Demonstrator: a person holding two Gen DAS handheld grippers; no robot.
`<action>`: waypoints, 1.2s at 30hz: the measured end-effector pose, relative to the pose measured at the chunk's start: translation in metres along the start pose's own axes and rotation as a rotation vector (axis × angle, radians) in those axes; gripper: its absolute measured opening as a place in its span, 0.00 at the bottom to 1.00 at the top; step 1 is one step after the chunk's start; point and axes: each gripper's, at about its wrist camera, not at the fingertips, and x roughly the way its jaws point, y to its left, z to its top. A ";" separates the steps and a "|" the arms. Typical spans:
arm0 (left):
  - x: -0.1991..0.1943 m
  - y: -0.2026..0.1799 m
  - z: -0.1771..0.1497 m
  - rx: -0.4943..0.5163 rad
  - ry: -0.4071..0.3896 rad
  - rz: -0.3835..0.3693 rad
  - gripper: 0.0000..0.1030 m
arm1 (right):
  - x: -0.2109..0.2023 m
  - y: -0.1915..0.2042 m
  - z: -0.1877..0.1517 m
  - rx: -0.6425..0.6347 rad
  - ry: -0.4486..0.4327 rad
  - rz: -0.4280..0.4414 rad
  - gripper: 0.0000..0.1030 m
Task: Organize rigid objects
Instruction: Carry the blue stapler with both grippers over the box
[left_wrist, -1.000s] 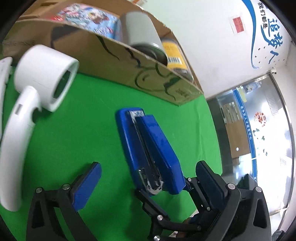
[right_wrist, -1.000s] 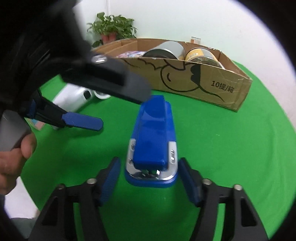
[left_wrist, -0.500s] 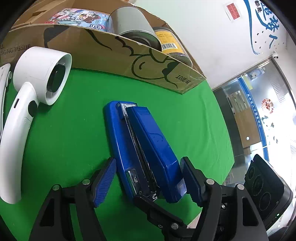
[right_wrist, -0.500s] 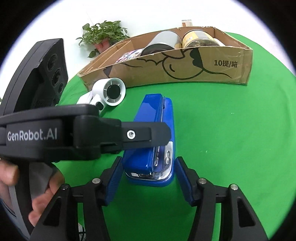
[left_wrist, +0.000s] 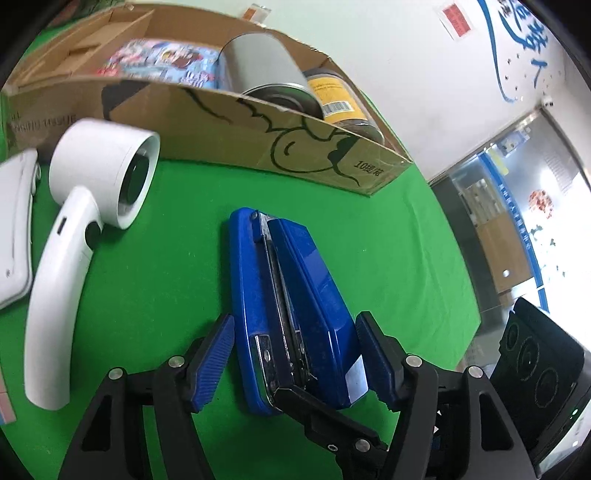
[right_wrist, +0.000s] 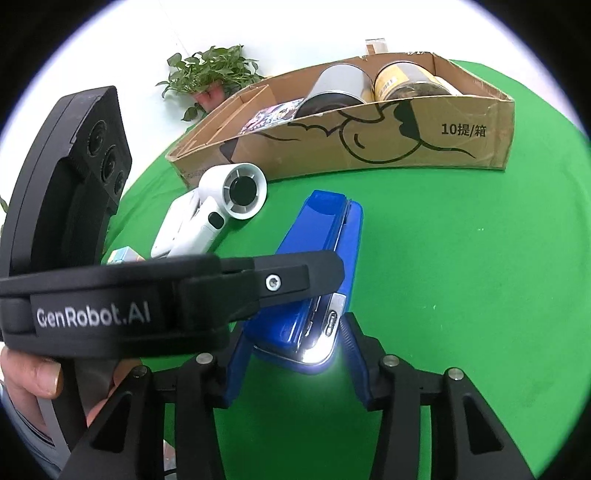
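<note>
Two grippers now bracket one blue stapler (left_wrist: 291, 306), which lies on its side on the green bench (left_wrist: 155, 295), just in front of the cardboard box (left_wrist: 229, 122). A second ago my left gripper (left_wrist: 295, 354) stood wide, with only its right-hand pad near the stapler's end; its fingers have just been closing, and the pads (left_wrist: 212, 363) now sit just beside both long faces of the stapler, the right one touching or nearly so, the left with a sliver of green showing. I judge them apart, not yet clamped.

My right gripper (right_wrist: 291, 365) has also been closing on the metal-tipped end; both its pads (right_wrist: 354, 354) lie against the stapler's sides, so I read it as clamped there.

Meaning for the job: the stapler is pinned at one end, and I judge the lift into the box is close. The box already holds a grey can (left_wrist: 266, 70), a yellow-labelled jar (left_wrist: 340, 99) and a colourful packet (left_wrist: 159, 62). A white handheld fan (left_wrist: 88, 206) lies untouched to the left.
</note>
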 end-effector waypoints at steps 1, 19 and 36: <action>0.000 0.002 0.000 -0.003 0.004 -0.005 0.62 | 0.001 0.001 0.001 -0.002 0.001 -0.004 0.45; 0.011 0.003 -0.004 -0.026 0.045 0.000 0.62 | 0.016 0.017 -0.005 -0.084 -0.026 -0.129 0.57; -0.032 -0.031 0.007 0.107 -0.077 0.079 0.62 | -0.003 0.025 0.023 0.000 -0.074 -0.027 0.57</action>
